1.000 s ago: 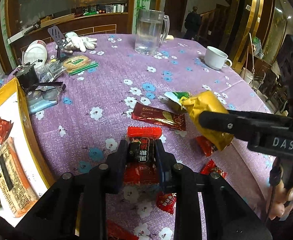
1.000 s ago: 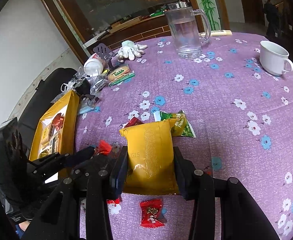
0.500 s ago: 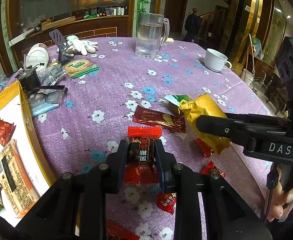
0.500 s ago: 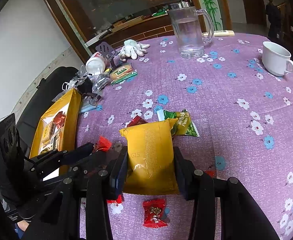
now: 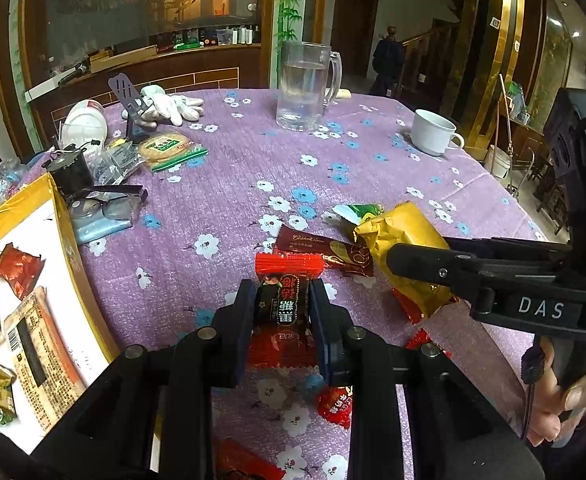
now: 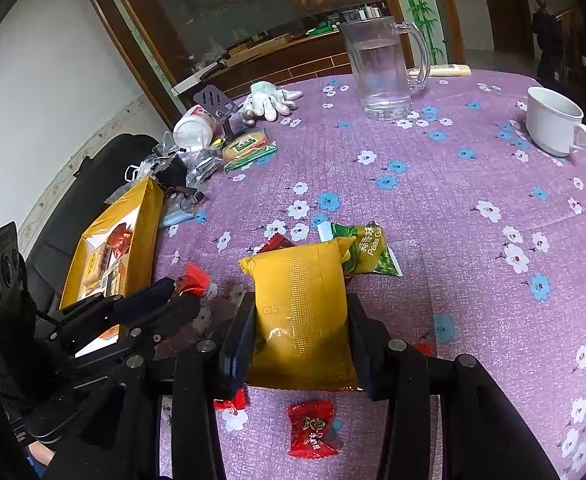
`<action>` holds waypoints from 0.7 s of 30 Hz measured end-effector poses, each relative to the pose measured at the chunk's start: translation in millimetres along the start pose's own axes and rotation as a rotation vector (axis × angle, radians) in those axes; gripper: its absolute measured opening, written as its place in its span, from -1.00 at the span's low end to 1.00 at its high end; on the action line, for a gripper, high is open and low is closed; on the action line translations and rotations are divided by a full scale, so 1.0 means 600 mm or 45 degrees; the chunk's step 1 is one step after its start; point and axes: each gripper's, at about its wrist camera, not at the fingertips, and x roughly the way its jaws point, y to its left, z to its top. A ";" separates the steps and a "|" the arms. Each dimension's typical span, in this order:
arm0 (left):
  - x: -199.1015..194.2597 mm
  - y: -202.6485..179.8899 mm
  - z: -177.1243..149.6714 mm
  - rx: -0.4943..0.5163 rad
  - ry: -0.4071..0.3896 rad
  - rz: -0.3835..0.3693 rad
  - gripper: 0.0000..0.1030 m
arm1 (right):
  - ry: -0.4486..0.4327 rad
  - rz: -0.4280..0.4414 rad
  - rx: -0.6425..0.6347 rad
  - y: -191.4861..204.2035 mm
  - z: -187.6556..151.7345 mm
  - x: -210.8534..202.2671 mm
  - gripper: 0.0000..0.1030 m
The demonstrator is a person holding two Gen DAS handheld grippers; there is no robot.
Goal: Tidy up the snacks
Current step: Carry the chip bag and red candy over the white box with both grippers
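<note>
My left gripper [image 5: 283, 300] is shut on a red and black candy packet [image 5: 287, 300] and holds it above the purple floral tablecloth [image 5: 229, 200]. My right gripper [image 6: 299, 328] is shut on a yellow snack bag [image 6: 301, 304], which also shows in the left wrist view [image 5: 403, 248]. The yellow box [image 5: 67, 240] with several snacks inside lies at the left; it also shows in the right wrist view [image 6: 141, 232]. Loose on the cloth are a brown chocolate bar [image 5: 321, 248], a green peas packet [image 6: 369, 252] and small red candies [image 6: 311, 428].
A glass mug of water [image 6: 381, 68] and a white cup [image 6: 555, 122] stand at the far side. White gloves [image 5: 173, 104], a biscuit pack [image 5: 169, 150], glasses [image 5: 105, 204] and a white jar [image 5: 83, 124] lie at the back left.
Both grippers have lifted slightly with their snacks still held; the views have shifted a little. Nothing was let go.
</note>
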 end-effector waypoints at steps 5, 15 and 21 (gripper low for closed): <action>-0.004 0.000 0.001 -0.002 -0.014 -0.004 -0.54 | -0.005 0.001 -0.009 0.002 0.000 0.001 -0.15; -0.025 0.021 0.008 -0.060 -0.068 -0.026 -0.54 | -0.051 0.044 -0.045 0.016 -0.001 -0.007 -0.15; -0.046 0.048 0.014 -0.124 -0.113 -0.046 -0.53 | -0.078 0.070 -0.080 0.030 -0.003 -0.009 -0.15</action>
